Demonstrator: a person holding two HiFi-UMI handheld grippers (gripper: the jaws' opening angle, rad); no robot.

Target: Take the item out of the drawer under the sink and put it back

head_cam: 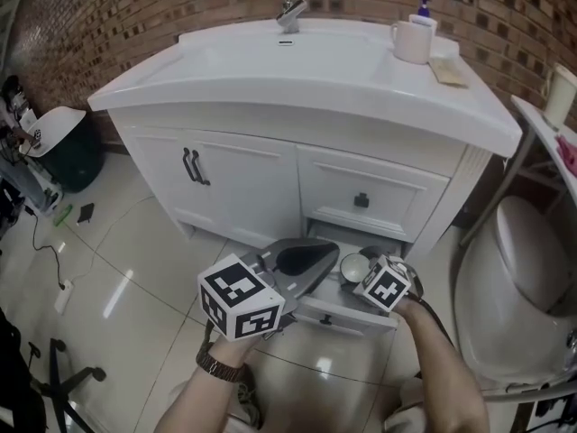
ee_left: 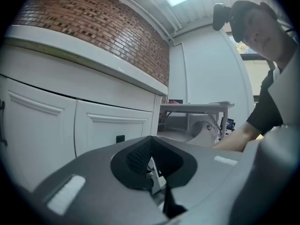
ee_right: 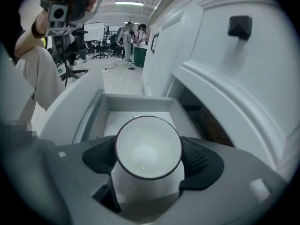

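The bottom drawer (head_cam: 347,320) under the sink (head_cam: 297,61) stands pulled out, and the cup (ee_right: 148,146) sits upright on the drawer's floor, near its front wall, mouth up and empty.

The right gripper (head_cam: 368,273) reaches down into the drawer with its jaws spread wide, one pad on each side of the cup. The pads lie just beside the cup's wall and do not seem to press on it, so the tongs read as released, with the cup standing on its own between them. The left gripper (head_cam: 320,255) hangs over the drawer's left front corner, clenched on nothing, its pads meeting with only air between them.

With the cup resting in the drawer and the right jaws slack around it, this looks like the put-back end of the task: the cup is down and let go. It could equally be the instant before a grasp; the frames alone do not rule that out.

If it is the put-back, the next move calls for lifting the right gripper straight up out of the drawer without nudging the cup, which sits close between the pads. Then one gripper has to push the drawer's front panel until it closes flush below the shut upper drawer.
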